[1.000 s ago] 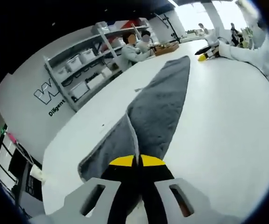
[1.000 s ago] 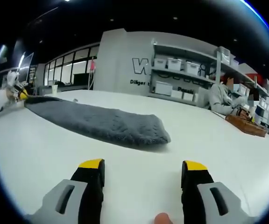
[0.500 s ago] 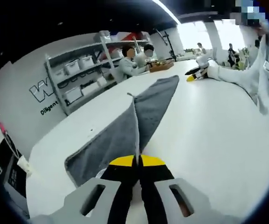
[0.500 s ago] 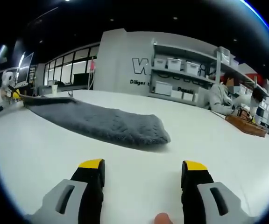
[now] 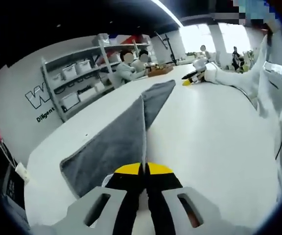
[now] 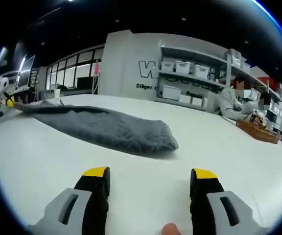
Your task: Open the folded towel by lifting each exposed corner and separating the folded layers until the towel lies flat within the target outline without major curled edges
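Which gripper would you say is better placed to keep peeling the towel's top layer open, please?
The left gripper, probably: its jaws are shut on a raised edge of the towel. The right gripper rests open on the table, short of the towel's far end.

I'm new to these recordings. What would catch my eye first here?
A long grey towel stretched across the white table, one corner pinched and lifted by the shut left gripper. In the right gripper view, the right gripper sits open, short of the towel's near end.

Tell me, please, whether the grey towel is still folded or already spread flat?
Partly folded: the left tongs hold one layer of the towel raised, while its far end lies doubled.
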Tool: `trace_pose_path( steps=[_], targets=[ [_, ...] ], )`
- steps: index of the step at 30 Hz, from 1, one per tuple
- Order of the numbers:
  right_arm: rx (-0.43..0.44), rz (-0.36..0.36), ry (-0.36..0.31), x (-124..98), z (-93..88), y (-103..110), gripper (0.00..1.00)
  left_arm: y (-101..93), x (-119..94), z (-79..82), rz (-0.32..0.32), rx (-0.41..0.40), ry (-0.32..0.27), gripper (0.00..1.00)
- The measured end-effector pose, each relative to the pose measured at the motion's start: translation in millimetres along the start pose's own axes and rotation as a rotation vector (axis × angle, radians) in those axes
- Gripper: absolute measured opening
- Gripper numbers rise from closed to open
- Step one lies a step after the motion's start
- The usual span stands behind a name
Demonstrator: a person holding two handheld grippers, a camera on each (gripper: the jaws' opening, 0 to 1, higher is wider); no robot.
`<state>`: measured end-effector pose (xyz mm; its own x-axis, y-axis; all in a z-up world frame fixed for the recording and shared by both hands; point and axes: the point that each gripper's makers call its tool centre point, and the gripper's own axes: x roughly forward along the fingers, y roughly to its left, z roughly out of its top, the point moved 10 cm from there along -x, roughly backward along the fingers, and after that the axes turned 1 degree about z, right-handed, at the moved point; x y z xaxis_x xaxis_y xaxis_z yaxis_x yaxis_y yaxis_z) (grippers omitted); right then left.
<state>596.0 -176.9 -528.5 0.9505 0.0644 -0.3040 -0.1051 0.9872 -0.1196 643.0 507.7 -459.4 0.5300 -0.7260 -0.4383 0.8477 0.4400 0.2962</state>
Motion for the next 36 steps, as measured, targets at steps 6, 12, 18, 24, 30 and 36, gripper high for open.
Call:
trace_pose_path(
  steps=[6,12,18,24,30,36],
  targets=[
    [0.000,0.000,0.000,0,0.0,0,0.65,-7.6,1,-16.1,-0.030,-0.035,0.035,0.02],
    [0.001,-0.001,0.000,-1,-0.1,1,0.65,-11.1,7,-31.6,-0.052,-0.087,0.070,0.02],
    [0.001,-0.001,0.000,-1,-0.3,1,0.65,-15.9,10,-34.4,-0.053,-0.107,0.088,0.03],
    [0.001,0.000,0.000,-1,-0.3,1,0.65,-14.5,5,-28.7,-0.011,-0.158,0.099,0.09],
    [0.001,0.000,0.000,-1,-0.3,1,0.65,-16.4,-4,-19.9,0.129,-0.314,0.057,0.29],
    [0.001,-0.001,0.000,-1,-0.4,1,0.65,-23.0,-13,-14.0,0.222,-0.462,-0.023,0.48]
  ],
)
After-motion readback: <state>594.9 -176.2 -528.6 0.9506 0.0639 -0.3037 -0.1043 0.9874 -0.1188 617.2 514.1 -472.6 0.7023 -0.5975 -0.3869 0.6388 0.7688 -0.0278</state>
